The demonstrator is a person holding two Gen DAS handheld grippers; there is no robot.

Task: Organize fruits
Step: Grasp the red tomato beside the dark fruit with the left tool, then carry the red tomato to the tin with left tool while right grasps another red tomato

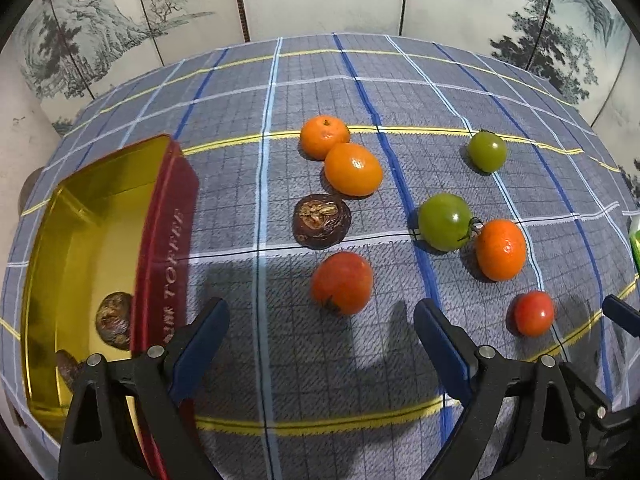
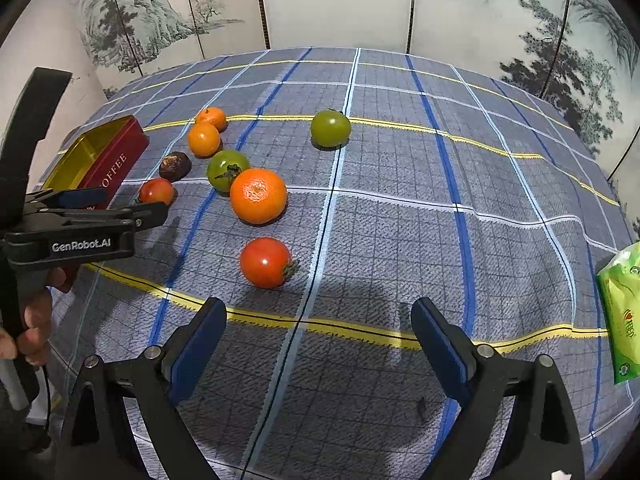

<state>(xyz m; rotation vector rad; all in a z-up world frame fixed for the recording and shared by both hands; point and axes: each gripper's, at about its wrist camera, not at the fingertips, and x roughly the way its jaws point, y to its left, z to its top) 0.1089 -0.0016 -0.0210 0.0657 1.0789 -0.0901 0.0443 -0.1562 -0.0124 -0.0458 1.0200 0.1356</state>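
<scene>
Fruits lie loose on the checked tablecloth: three oranges [image 1: 353, 169], two green tomatoes [image 1: 445, 221], two red tomatoes [image 1: 342, 282] and a brown water chestnut [image 1: 322, 221]. A red tin [image 1: 168, 232] with a gold inside stands at the left and holds two brown chestnuts [image 1: 114, 321]. My left gripper [image 1: 322, 316] is open and empty, just in front of the larger red tomato. My right gripper [image 2: 319, 322] is open and empty, just in front of the other red tomato [image 2: 265, 262]. In the right wrist view, the left gripper [image 2: 84, 204] shows beside the tin [image 2: 116, 164].
A green packet [image 2: 622, 312] lies at the table's right edge. A folding screen with ink landscapes [image 2: 336, 0] stands behind the table. The cloth's right half [image 2: 460, 200] holds no fruit.
</scene>
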